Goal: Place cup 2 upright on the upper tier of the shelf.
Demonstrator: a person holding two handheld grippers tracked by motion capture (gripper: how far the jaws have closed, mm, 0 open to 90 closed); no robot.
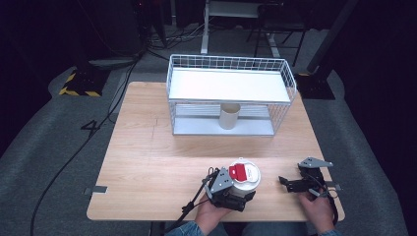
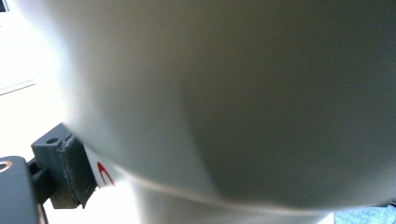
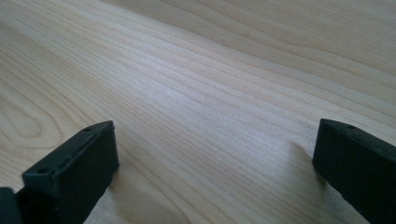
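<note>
dark floor and cables surround a light wood table point(image 1: 147, 147) in the middle of the high view. at the table's far side, upper centre of the frame, stands a white wire shelf point(image 1: 228, 83), with a pale tube point(image 1: 229, 116) upright on its lower level. near the bottom edge, just right of centre, the left gripper point(image 1: 244, 188) is pressed against a white cup point(image 1: 244, 178) with a red tab on its lid. in the left gripper view the cup's wall point(image 2: 233, 93) looms large, one black jaw touching it at lower left; the other jaw is hidden, so i cannot tell whether the grip is closed. lower right of the high view, the right gripper point(image 1: 290, 184) rests low over bare wood, apart from the cup. in the right gripper view its jaws stand wide apart, nothing between them.
</note>
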